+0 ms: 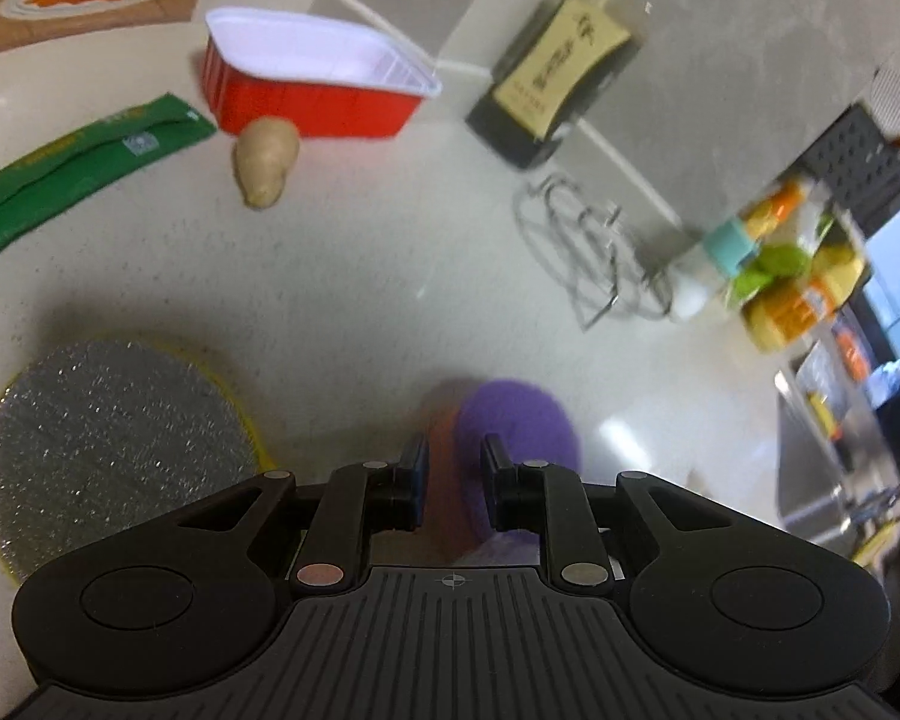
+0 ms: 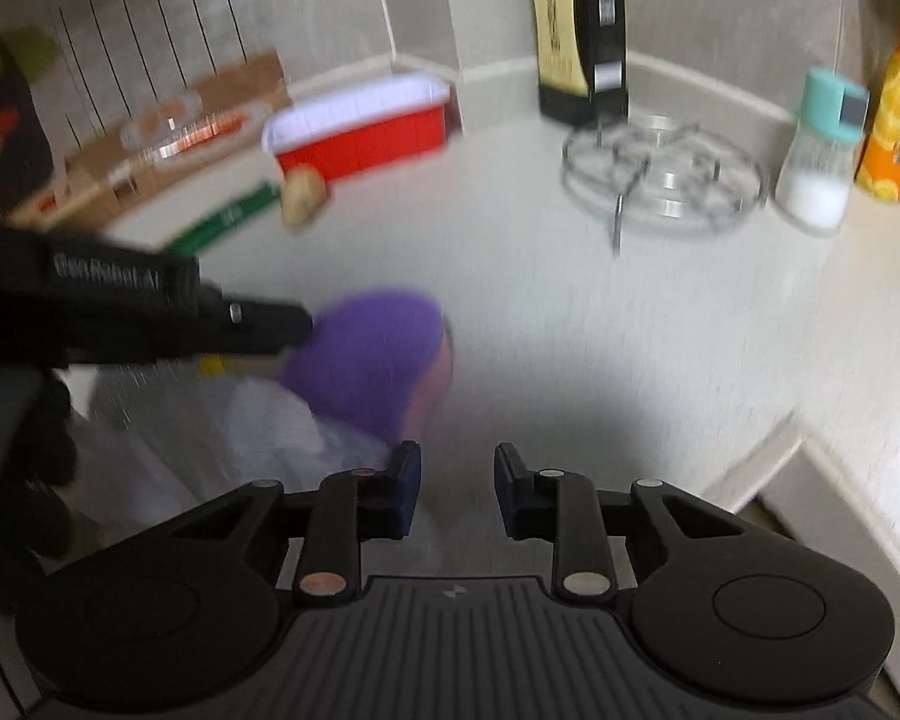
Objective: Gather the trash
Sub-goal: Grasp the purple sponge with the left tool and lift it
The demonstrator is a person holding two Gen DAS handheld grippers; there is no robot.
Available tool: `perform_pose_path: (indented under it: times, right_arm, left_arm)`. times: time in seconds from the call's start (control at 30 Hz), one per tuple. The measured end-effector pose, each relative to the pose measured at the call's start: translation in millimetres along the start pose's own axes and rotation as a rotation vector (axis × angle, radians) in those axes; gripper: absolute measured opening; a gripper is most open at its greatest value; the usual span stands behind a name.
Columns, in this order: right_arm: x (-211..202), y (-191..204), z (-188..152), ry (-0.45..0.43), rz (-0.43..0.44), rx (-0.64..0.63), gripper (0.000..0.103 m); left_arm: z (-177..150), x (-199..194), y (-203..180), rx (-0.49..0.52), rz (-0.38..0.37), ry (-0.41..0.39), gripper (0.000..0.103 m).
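My left gripper [image 1: 457, 474] is shut on a round purple sponge [image 1: 522, 420] with an orange backing, gripping it by its edge. The right wrist view shows that gripper [image 2: 303, 324] coming in from the left and holding the purple sponge [image 2: 366, 348] above a clear plastic bag [image 2: 258, 432]. My right gripper [image 2: 457, 468] hangs over the pale counter, open with a visible gap and nothing between its fingers; the bag's edge lies just beside its left finger. Farther back lie a green packet [image 1: 78, 168], a piece of ginger [image 1: 267, 162] and a red tray [image 1: 312, 96] with a white inside.
A silver and yellow scouring pad [image 1: 114, 438] lies at the near left. A dark bottle [image 2: 579, 30], a wire rack [image 2: 660, 174], a salt shaker [image 2: 822, 150] and an orange bottle [image 2: 894, 114] stand at the back right. The counter's edge [image 2: 780, 462] drops off at right.
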State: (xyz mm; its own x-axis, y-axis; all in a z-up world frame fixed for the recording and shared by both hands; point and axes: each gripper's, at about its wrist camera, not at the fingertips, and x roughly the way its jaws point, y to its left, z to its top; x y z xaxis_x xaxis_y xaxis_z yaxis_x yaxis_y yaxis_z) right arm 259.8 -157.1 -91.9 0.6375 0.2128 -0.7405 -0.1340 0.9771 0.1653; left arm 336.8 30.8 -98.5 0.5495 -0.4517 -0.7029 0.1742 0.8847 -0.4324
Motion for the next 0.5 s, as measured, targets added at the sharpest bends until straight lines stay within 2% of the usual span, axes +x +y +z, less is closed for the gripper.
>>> perform_pose_path:
  times: [0.03,0.1,0.2,0.27,0.37,0.43,0.5]
  right_arm:
    - [-2.3,0.9,-4.3,-0.018,-0.001,-0.006,0.026]
    - [-5.6,2.4,-6.0,-0.016,-0.001,-0.015,0.026]
    - [-19.3,-2.7,-4.2,-0.072,-0.016,0.001,0.026]
    - [-32.3,-7.2,-5.5,-0.119,-0.033,0.0,0.026]
    - [-45.9,-14.1,-8.2,-0.141,-0.025,0.012,0.026]
    - [-49.1,-17.8,-9.6,-0.147,-0.035,0.01,0.026]
    - [-54.2,-22.1,-13.9,-0.16,-0.068,0.003,0.026]
  left_arm:
    - [-0.9,-0.5,0.4,-0.001,0.004,-0.004,0.029]
    - [-0.7,-3.5,-0.2,-0.006,0.004,-0.007,0.03]
    - [-0.7,-18.3,-6.9,0.016,-0.035,-0.044,0.029]
    - [-0.8,-26.8,-26.7,0.119,-0.023,-0.079,0.03]
    - [-12.3,-22.5,-68.8,0.342,0.037,-0.087,0.03]
    - [-28.3,-10.5,-95.0,0.497,0.125,-0.087,0.03]
    - [-41.9,5.1,-112.1,0.593,0.207,-0.061,0.03]
